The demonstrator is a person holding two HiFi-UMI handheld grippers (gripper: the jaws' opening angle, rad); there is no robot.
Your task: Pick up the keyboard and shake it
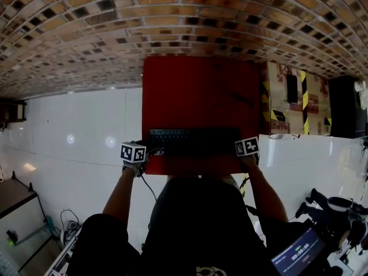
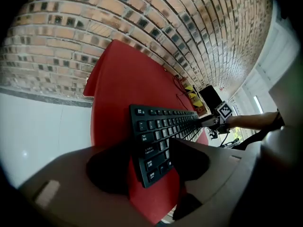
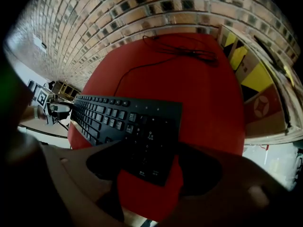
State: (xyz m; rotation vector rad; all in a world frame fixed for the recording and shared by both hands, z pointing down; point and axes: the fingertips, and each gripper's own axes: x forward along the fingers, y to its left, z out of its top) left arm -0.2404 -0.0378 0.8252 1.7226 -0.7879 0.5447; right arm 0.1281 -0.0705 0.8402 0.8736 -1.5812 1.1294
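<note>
Both tongs sit at the near edge of the red table (image 1: 201,91), one at each short end of the keyboard (image 1: 195,142). On the left gripper (image 1: 150,152) the jaws stand partly spread. The keyboard's left end lies between them, one pad under its outer edge and the other over the keys, and I see no firm pinch. On the right gripper (image 1: 237,149) the jaws stand wide apart, with the number-pad end lying loose in the gap (plenty of room on both sides there).

The black keyboard lies along the table's near edge, close to the person. Its long axis runs left to right, parallel to that edge, and it seems to rest on the red top rather than hang in the air. Its cable (image 3: 180,51) trails off toward the table's far side.

The coming move depends on one thing: the keyboard runs straight from one gripper to the other, and each looks inward along its length at the opposite gripper. Neither hand is nearer than the other. By my judgement, a lift needs both pairs of jaws to close across the thin body at once. A grip on one end alone would let the other end sag.
</note>
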